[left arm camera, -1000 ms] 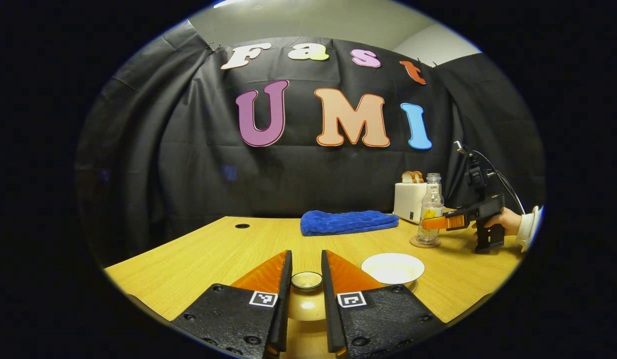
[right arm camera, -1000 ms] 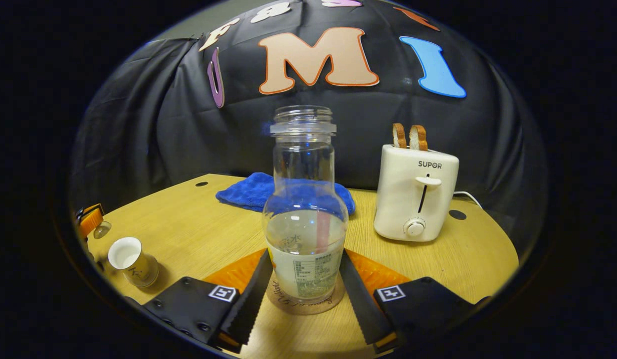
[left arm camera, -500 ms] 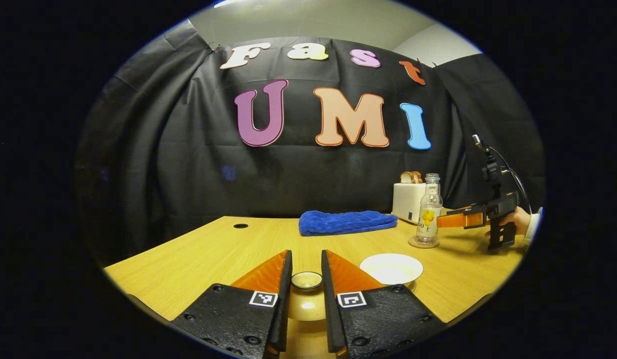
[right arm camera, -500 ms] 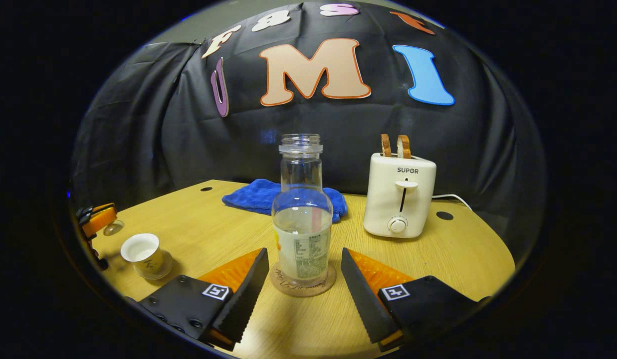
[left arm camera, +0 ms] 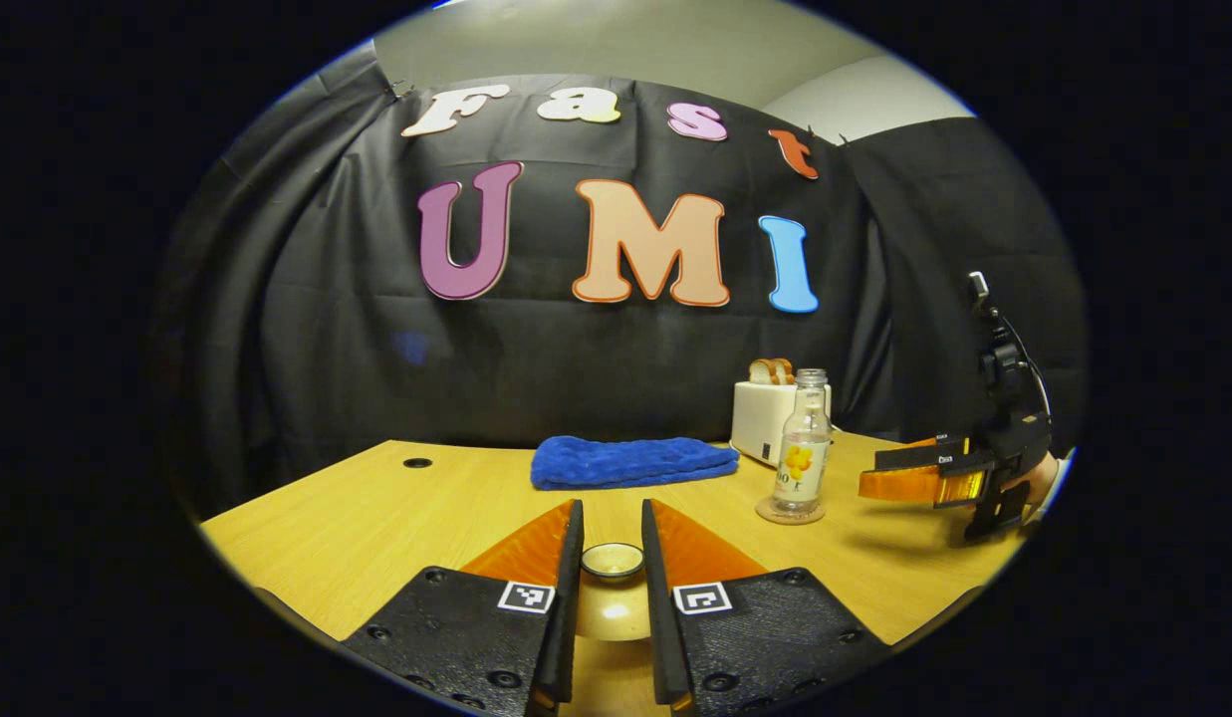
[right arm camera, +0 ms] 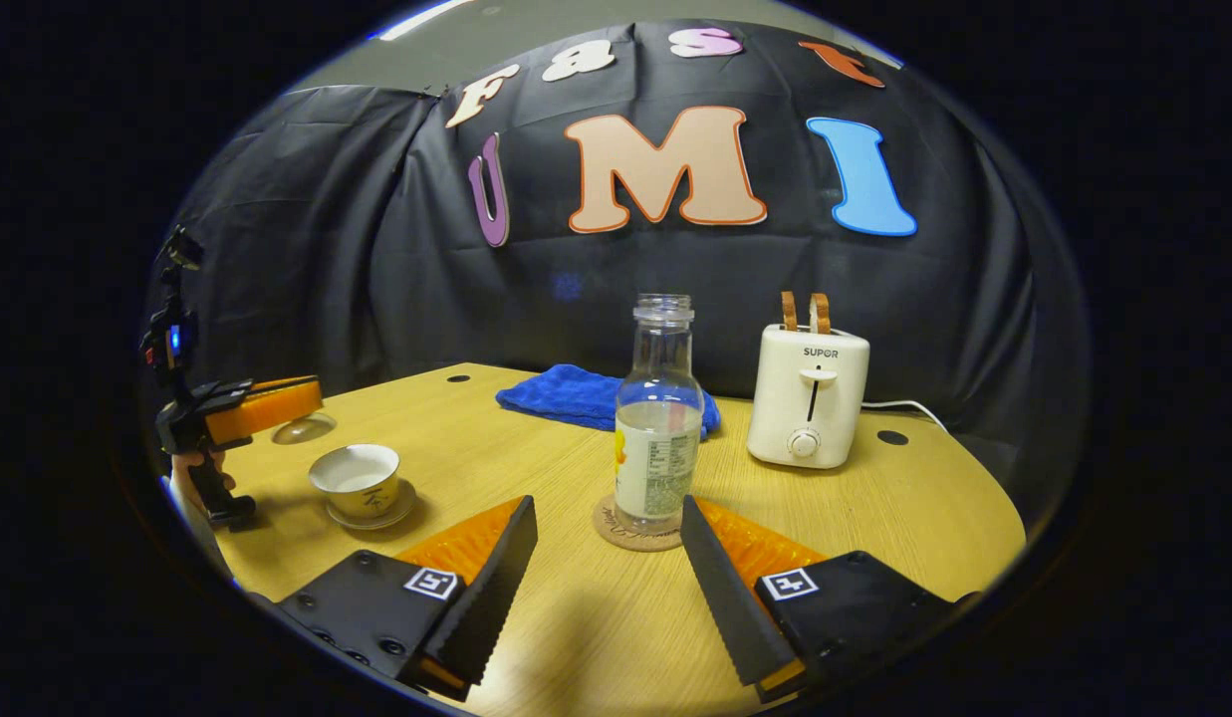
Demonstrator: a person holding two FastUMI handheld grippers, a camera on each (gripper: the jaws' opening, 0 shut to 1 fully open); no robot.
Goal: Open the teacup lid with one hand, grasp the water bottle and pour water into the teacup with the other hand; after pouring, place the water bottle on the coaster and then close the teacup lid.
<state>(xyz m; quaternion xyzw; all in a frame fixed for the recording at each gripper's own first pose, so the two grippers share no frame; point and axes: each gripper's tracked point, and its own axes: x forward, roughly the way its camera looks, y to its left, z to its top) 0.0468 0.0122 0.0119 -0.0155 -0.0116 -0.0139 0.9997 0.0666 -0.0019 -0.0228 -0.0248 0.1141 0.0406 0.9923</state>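
My left gripper (left arm camera: 612, 526) is shut on the knob of the tan teacup lid (left arm camera: 613, 563), held in the air. In the right gripper view that lid (right arm camera: 303, 428) hangs under the left gripper (right arm camera: 302, 395), just left of and above the open teacup (right arm camera: 357, 478) on its saucer. The clear water bottle (right arm camera: 658, 428), uncapped and partly full, stands upright on the round coaster (right arm camera: 625, 531). My right gripper (right arm camera: 608, 558) is open, drawn back from the bottle, touching nothing. In the left gripper view the bottle (left arm camera: 802, 448) stands left of the right gripper (left arm camera: 869, 473).
A white toaster (right arm camera: 808, 396) with two slices of toast stands right of the bottle, its cord trailing right. A folded blue cloth (right arm camera: 576, 393) lies at the back of the wooden table (right arm camera: 874, 518). A hand (right arm camera: 192, 478) holds the left gripper's handle.
My right gripper has let go of the bottle and pulled back, leaving it on the coaster. The left gripper view has swung, and the teacup has slid out of it.
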